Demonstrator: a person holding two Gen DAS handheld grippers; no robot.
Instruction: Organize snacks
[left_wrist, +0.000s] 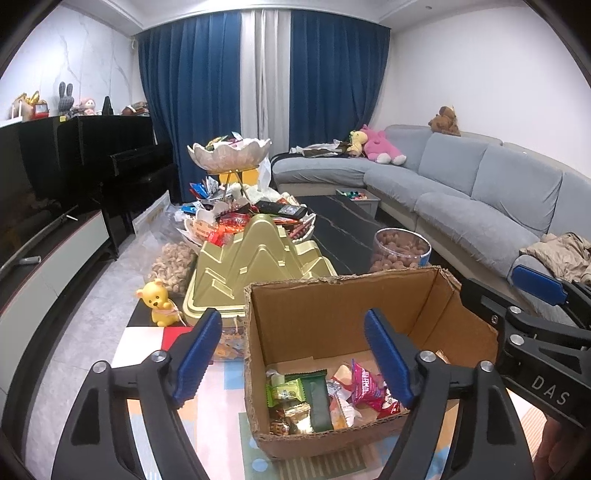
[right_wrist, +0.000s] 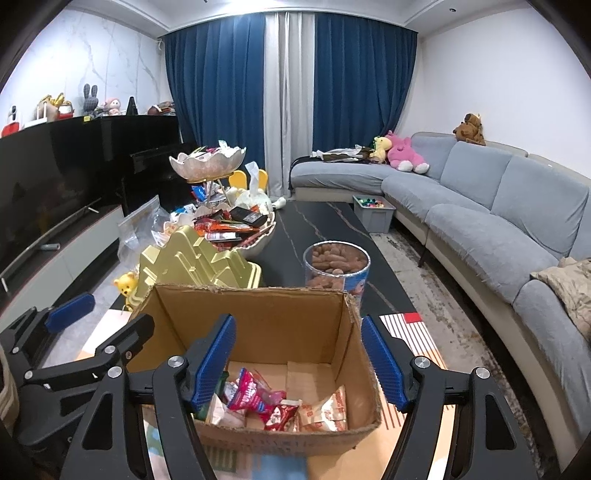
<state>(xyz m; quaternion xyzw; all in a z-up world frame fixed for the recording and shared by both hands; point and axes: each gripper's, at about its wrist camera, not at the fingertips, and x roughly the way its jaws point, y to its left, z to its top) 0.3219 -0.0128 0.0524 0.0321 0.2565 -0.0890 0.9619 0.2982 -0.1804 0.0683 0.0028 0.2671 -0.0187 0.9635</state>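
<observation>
Both grippers, left gripper (left_wrist: 291, 356) and right gripper (right_wrist: 299, 360), hang over the cardboard box (left_wrist: 295, 306) with jaws apart and empty; wrapped snacks (left_wrist: 317, 395) lie loose on its floor. Judged a between-picks pause: next, reach beyond the box to the heaped snack bowl (right_wrist: 236, 225) for another packet.
</observation>
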